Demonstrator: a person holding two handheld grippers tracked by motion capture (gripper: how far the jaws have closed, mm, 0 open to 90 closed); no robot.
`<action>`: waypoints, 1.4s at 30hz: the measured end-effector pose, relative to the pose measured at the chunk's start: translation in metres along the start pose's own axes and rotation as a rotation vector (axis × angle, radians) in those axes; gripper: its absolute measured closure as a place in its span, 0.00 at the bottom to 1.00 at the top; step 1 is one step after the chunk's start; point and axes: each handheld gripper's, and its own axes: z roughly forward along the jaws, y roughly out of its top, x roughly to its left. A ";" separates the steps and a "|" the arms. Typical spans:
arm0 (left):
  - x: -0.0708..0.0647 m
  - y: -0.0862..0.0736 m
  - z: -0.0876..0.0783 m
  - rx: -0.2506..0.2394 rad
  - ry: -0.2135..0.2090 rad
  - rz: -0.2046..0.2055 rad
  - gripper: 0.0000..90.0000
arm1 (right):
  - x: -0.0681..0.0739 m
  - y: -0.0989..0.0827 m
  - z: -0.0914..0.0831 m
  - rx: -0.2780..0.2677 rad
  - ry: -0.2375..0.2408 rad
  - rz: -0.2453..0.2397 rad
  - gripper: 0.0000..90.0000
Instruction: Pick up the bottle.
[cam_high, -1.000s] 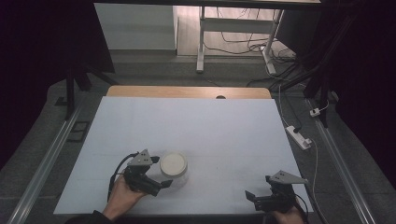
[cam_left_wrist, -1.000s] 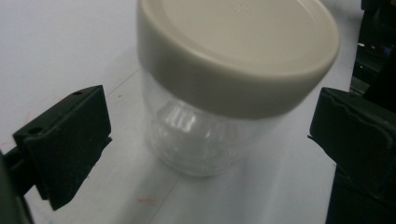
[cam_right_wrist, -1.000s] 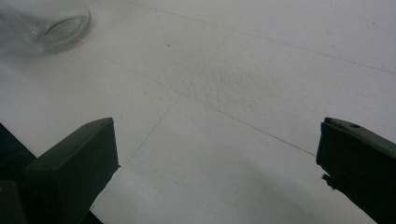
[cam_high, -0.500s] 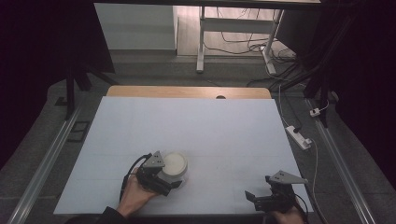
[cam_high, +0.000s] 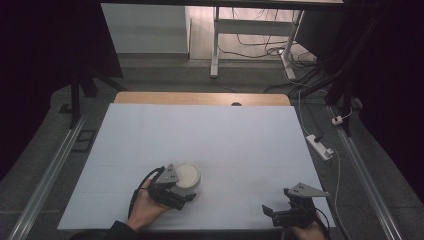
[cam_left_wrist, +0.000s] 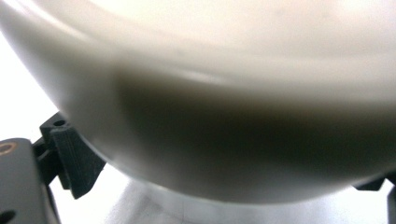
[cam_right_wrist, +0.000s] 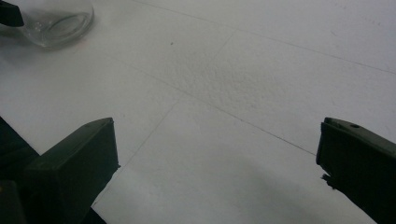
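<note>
On the white surface (cam_high: 210, 145), at about 7 o'clock in the high view, the left claw (cam_high: 184, 192) sits against a round white bowl (cam_high: 188, 176). The bowl stands upright on the surface, with the claw coming at it from its 7 o'clock side and the person's left hand (cam_high: 145, 210) behind. In the left gripper view the bowl's pale curved wall (cam_left_wrist: 224, 93) lies right up against the camera, one black jaw at 8 o'clock and a sliver of the other at 4 o'clock, so the jaws stand wide on either side of the bowl's lower wall; I cannot tell whether they press it.

The right claw (cam_high: 274, 214) sits at about 5 o'clock on the surface, well apart from the bowl. In the right gripper view its jaws stand wide apart with bare surface between them, holding nothing; the bowl (cam_right_wrist: 58, 21) lies far off at 11 o'clock.
</note>
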 end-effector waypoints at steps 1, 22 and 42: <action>0.000 0.000 0.000 0.001 0.001 0.000 0.08 | 0.000 0.000 0.000 0.001 0.000 0.000 0.00; -0.001 0.012 -0.007 0.030 -0.001 -0.011 0.09 | 0.000 0.000 0.001 0.005 0.003 -0.004 0.00; -0.001 0.052 -0.009 0.031 -0.053 0.042 0.09 | 0.000 0.000 0.000 0.002 0.006 -0.001 0.00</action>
